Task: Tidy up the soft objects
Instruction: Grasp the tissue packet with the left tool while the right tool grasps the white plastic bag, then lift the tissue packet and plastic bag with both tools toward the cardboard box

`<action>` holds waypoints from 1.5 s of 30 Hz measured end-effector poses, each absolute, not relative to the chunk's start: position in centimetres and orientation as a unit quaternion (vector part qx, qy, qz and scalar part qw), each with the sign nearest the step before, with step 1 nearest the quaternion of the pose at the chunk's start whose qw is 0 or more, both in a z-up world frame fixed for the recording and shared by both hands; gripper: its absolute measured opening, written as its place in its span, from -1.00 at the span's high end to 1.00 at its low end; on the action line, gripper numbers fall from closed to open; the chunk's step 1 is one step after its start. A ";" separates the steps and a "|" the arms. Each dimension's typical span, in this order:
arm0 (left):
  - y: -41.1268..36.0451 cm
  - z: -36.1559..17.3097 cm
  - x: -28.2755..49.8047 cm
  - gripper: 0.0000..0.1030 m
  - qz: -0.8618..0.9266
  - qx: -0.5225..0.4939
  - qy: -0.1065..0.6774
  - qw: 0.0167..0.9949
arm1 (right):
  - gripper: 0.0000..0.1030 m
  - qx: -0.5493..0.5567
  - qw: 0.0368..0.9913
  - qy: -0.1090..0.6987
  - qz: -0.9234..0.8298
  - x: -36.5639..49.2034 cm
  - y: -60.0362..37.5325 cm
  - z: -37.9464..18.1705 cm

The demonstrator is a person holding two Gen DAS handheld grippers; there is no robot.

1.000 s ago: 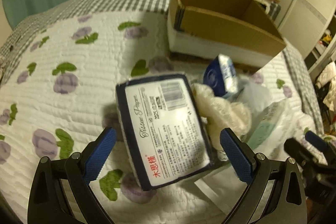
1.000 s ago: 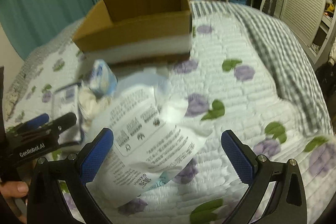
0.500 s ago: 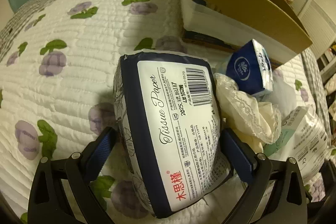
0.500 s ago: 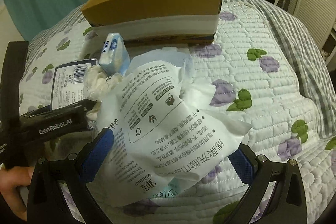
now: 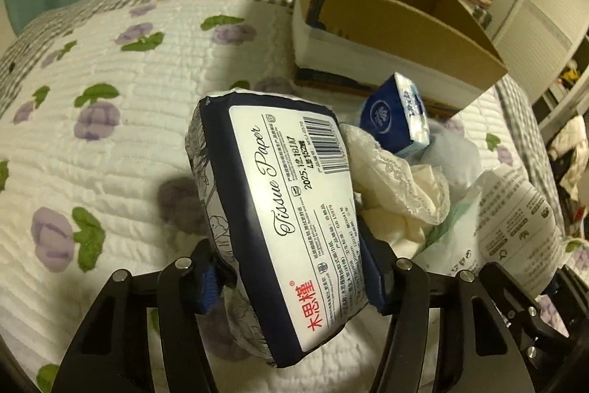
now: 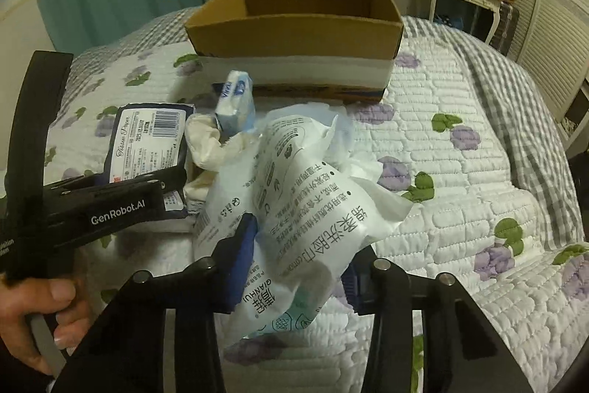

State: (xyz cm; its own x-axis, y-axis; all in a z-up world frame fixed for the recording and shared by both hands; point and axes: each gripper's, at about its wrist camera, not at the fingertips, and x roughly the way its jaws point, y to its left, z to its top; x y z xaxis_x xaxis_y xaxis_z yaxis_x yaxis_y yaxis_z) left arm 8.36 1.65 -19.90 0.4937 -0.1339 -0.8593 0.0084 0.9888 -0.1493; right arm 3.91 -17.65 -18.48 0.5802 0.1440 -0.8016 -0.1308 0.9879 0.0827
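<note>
The tissue pack (image 5: pixel 279 220) is clamped in the left gripper (image 5: pixel 291 277), whose jaws have just closed on it; the white wipes bag (image 6: pixel 305 209) is pinched in the right gripper (image 6: pixel 298 267), likewise just closed, both above the quilt (image 6: pixel 460 172), near the cardboard box (image 6: pixel 294 35)

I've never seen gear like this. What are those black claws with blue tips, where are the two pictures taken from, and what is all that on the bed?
They are hand-held grippers; a person's hand holds one. Each carries a camera looking along its fingers.

The left gripper has just closed on a navy tissue paper pack; the right gripper has just closed on a white bag of face towels.

On the quilt lie a cream lace cloth and a small blue tissue packet, before an open cardboard box.
</note>
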 end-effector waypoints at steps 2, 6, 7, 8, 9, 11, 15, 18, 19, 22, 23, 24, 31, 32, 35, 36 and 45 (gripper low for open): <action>1.7 -19.4 7.9 -0.15 -0.038 -0.064 0.495 0.866 | 0.21 0.006 0.893 0.443 0.076 3.2 -17.6 -17.8; 1.6 -18.0 7.1 -0.15 -0.036 -0.063 0.481 0.874 | 0.25 0.002 0.901 0.427 0.073 1.9 -17.7 -16.6; 1.6 -17.6 6.7 -0.15 -0.035 -0.061 0.476 0.876 | 0.28 0.001 0.903 0.424 0.072 1.6 -17.7 -16.3; 1.6 -17.3 6.4 -0.15 -0.035 -0.058 0.472 0.879 | 0.29 0.000 0.906 0.418 0.070 1.2 -17.8 -15.9; 1.7 -16.7 5.8 -0.15 -0.034 -0.055 0.465 0.883 | 0.31 0.001 0.907 0.414 0.069 0.9 -17.9 -15.6; 1.6 -15.9 5.1 -0.15 -0.028 -0.045 0.456 0.888 | 0.34 0.003 0.912 0.406 0.066 0.3 -18.2 -14.8; 1.9 -14.1 3.5 -0.15 -0.025 -0.035 0.435 0.900 | 0.38 0.000 0.921 0.385 0.057 -0.7 -18.8 -13.2; 2.2 -12.5 2.3 -0.15 -0.023 -0.034 0.416 0.908 | 0.42 -0.001 0.929 0.366 0.054 -1.4 -19.0 -11.9; 2.4 -11.8 2.0 -0.15 -0.023 -0.034 0.408 0.912 | 0.43 -0.002 0.931 0.360 0.054 -1.6 -19.1 -11.4; 2.5 -10.3 1.1 -0.15 -0.024 -0.037 0.391 0.919 | 0.43 0.000 0.939 0.339 0.050 -2.3 -19.4 -10.0; 2.5 -9.7 0.9 -0.15 -0.026 -0.039 0.385 0.922 | 0.43 0.001 0.942 0.332 0.049 -2.4 -19.6 -9.5; 2.5 -9.2 0.7 -0.15 -0.026 -0.038 0.379 0.924 | 0.43 0.002 0.945 0.323 0.050 -2.6 -19.7 -8.9; 1.7 -5.1 -0.2 -0.15 -0.042 -0.046 0.335 0.940 | 0.44 0.006 0.963 0.266 0.047 -3.4 -20.2 -4.4; 1.5 -4.5 -0.2 -0.15 -0.046 -0.047 0.328 0.942 | 0.44 0.008 0.966 0.253 0.045 -3.6 -20.4 -3.5; 1.1 -2.7 -0.3 -0.15 -0.058 -0.050 0.305 0.949 | 0.44 0.019 0.975 0.220 0.035 -4.1 -21.1 -1.6; 0.9 -2.1 -0.5 -0.15 -0.060 -0.049 0.298 0.951 | 0.44 0.025 0.977 0.208 0.030 -4.2 -21.4 -0.9; 0.6 2.0 0.3 -0.15 -0.083 -0.033 0.242 0.966 | 0.44 0.029 0.989 0.147 0.000 -3.4 -22.9 3.4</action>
